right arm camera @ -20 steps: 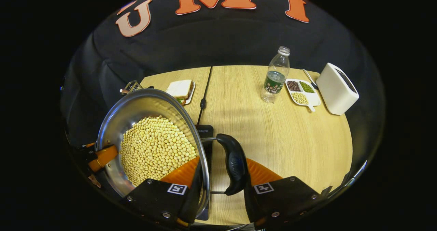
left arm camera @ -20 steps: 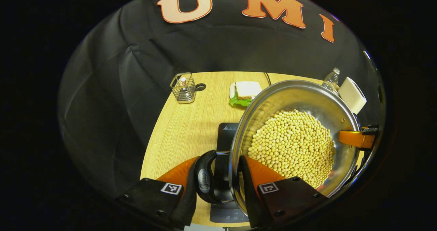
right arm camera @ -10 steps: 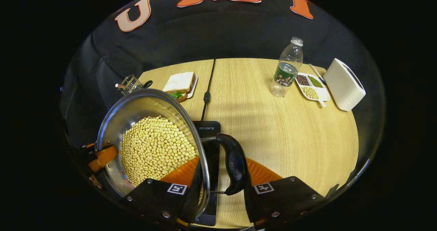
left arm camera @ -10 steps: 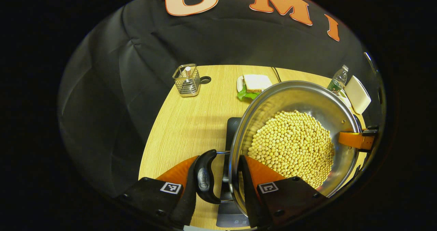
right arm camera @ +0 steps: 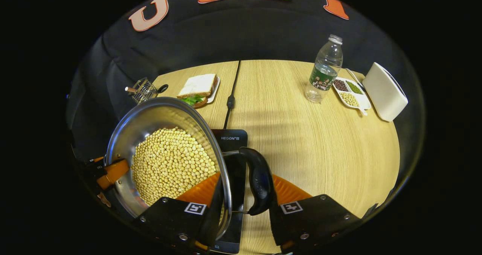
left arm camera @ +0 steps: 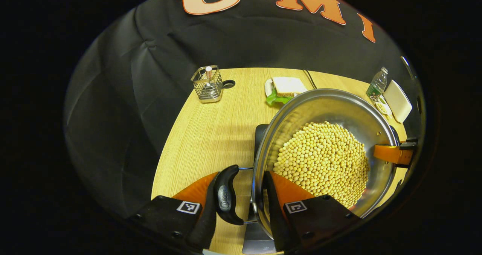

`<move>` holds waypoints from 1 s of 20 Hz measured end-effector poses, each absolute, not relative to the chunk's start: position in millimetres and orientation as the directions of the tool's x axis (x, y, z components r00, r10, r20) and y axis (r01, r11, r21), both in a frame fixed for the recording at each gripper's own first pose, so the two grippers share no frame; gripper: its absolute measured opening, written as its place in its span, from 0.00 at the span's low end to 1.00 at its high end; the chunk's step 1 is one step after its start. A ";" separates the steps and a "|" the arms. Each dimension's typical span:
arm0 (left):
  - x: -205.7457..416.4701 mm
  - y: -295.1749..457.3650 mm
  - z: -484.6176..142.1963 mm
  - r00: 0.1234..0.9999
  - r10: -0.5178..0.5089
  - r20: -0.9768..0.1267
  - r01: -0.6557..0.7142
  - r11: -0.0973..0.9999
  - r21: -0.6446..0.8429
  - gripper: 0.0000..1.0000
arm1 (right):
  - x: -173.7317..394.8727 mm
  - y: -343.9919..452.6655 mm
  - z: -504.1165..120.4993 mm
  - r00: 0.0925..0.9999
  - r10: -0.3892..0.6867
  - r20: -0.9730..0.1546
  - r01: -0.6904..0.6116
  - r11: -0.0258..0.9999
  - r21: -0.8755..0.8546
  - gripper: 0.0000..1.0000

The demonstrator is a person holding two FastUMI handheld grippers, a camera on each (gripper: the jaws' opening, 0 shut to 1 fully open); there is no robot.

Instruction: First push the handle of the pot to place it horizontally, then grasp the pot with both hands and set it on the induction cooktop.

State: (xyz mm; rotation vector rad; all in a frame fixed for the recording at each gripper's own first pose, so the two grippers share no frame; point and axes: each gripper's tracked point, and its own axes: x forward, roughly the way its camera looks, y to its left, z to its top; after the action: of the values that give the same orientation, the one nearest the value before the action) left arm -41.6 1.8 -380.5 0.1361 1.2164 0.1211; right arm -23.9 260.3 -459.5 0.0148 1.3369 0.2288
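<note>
Pot (left arm camera: 327,112) between both tools, above the cooktop (right arm camera: 234,139).

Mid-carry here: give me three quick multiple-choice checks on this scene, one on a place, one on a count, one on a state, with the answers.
1. What lies on the table under the pot?
A. cooktop
B. toaster
C. sandwich

2. How many compartments of the white dish hold beans?
A. one
B. three
C. five

3. How is the right gripper set?
A. open, clear of the pot
B. jaws closed over the pot's rim and side handle
C. holding the bottle

Answers:
1 A, the black cooktop shows beside the rim.
2 B, dark, green and yellow.
3 B, one finger inside the rim, one outside the handle.
</note>
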 end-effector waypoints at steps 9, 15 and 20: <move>-34.4 7.6 -384.6 0.368 0.167 -0.915 -0.018 0.985 0.173 0.73 | -27.1 264.8 -470.7 0.218 0.168 -0.961 -0.175 0.976 0.131 0.62; -37.4 5.9 -374.6 0.403 0.167 -0.900 -0.002 0.983 0.181 0.77 | -28.4 267.9 -469.1 0.255 0.167 -0.952 -0.247 0.964 0.102 0.72; -16.9 15.1 -313.2 0.560 0.266 -0.785 -0.007 0.949 0.316 0.80 | -21.9 267.5 -448.2 0.307 0.223 -0.925 -0.265 0.954 0.142 0.88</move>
State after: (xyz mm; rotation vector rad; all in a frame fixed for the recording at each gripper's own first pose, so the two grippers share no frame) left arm -16.9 15.1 -313.2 0.2921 0.9671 0.1633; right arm -21.9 267.5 -448.2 -0.0389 1.2170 0.3228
